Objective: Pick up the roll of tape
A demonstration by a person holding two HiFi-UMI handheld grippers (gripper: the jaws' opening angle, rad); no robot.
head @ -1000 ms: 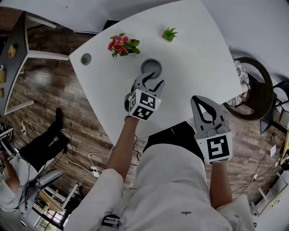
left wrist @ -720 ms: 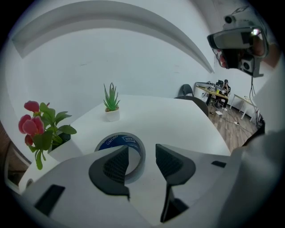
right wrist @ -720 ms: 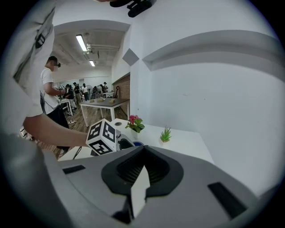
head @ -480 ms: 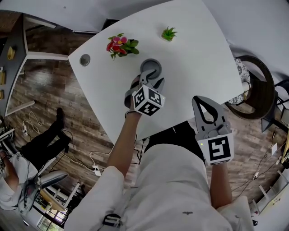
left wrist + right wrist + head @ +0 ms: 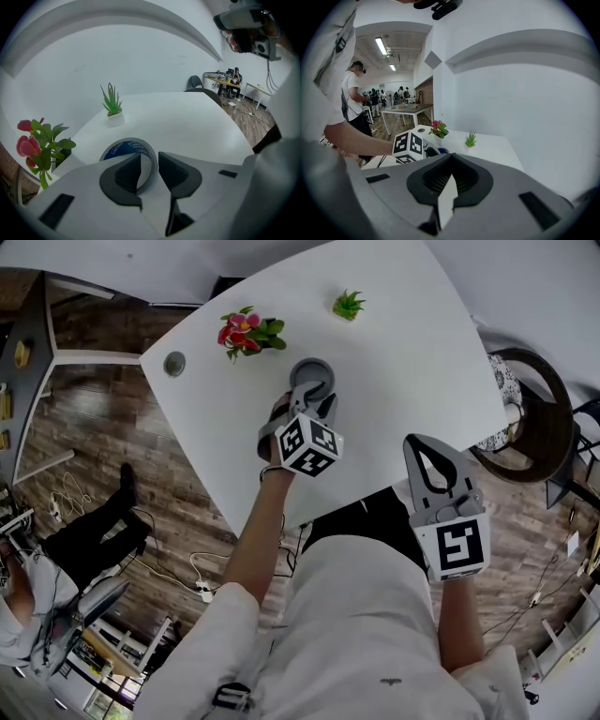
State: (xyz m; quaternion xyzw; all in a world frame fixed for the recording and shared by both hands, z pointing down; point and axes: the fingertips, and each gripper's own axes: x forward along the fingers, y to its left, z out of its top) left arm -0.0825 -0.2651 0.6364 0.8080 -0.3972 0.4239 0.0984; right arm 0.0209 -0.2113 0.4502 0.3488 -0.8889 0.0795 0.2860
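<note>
With jaws that have just been closing astride the wall of the tape roll [image 5: 120,149] (not yet pinched), the left gripper [image 5: 150,161] should clamp squarely before lifting, while the right gripper [image 5: 450,161] sits closed and empty.

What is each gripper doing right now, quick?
Left gripper: jaws have just been closing around the tape roll wall, not clearly gripping yet.
Right gripper: shut, empty.
</note>
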